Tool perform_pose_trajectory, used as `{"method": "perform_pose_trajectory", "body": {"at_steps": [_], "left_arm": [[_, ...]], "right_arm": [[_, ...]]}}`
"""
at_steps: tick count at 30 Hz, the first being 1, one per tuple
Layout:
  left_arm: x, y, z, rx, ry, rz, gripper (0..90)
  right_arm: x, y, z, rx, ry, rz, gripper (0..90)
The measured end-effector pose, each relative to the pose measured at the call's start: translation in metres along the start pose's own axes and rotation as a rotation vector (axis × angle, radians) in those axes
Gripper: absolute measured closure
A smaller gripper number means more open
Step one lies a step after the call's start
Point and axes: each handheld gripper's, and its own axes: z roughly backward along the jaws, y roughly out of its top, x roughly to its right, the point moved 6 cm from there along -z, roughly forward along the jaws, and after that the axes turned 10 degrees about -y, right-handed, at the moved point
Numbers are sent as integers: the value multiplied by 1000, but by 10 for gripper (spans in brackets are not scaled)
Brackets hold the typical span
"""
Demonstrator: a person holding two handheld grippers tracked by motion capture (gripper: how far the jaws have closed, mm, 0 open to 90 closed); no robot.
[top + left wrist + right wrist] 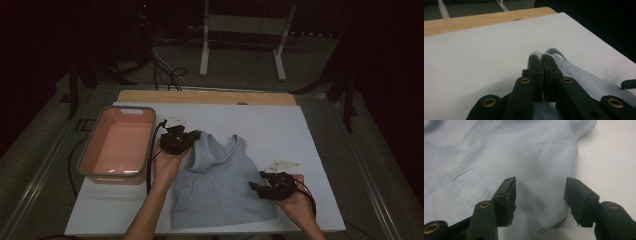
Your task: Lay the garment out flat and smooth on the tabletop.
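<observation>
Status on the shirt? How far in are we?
Early. Done: light-blue tank top lies spread flat on the white board. In hand: left tongs are shut on a shoulder strap; right tongs are open over the side edge, not gripping. Left, probably: fold it, likely into the pink bin.

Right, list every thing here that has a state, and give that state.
Left gripper: shut on the shirt's shoulder strap.
Right gripper: open, jaws either side of the shirt's edge.
Shirt: lying flat on the white mat, one strap pinched.
Pink bin: upright, nothing in it.
</observation>
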Motion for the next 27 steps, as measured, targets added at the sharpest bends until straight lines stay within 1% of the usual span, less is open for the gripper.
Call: {"method": "perform_pose_trajectory", "body": {"at_steps": [2, 6, 9, 12, 14, 15, 17, 18, 19, 20, 21, 23, 24, 25, 26, 27], "left_arm": [[-2, 2, 1, 3, 6, 0, 877], [-3, 2, 1, 3, 10, 3, 877], [-5, 2, 1, 0, 16, 5, 877], [-9, 2, 1, -1, 29, 13, 877], [-11, 3, 2, 2, 35, 18, 877], [-12, 3, 3, 2, 37, 22, 877], [-14, 3, 4, 3, 43, 24, 877], [-15, 4, 4, 3, 45, 26, 878], [-15, 4, 5, 4, 47, 29, 877], [-16, 5, 5, 6, 50, 31, 877], [-17, 5, 5, 6, 53, 33, 878], [-19, 7, 6, 7, 60, 35, 878], [-20, 8, 7, 5, 63, 35, 879], [-20, 8, 7, 5, 63, 35, 879], [-22, 10, 8, 9, 72, 36, 879], [-24, 12, 10, 9, 76, 36, 879]], "right_arm": [[1, -1, -1, -3, 1, -4, 426], [2, -5, -7, -36, -2, -11, 410], [3, -8, -8, -58, -11, -17, 365], [4, -13, -9, -95, -32, -17, 330], [4, -18, -11, -117, -45, -15, 324], [5, -21, -11, -128, -45, -19, 329], [5, -24, -12, -145, -31, -34, 379], [5, -24, -12, -149, -18, -42, 424], [4, -24, -11, -154, -3, -52, 481], [3, -24, -11, -158, 7, -52, 575], [3, -24, -10, -162, 2, -37, 639], [1, -24, -10, -175, 9, -29, 743], [1, -24, -9, -178, 7, -29, 775], [1, -24, -9, -178, 7, -29, 775], [1, -25, -9, -188, 9, -23, 802], [1, -25, -8, -189, 9, -24, 807]]}}
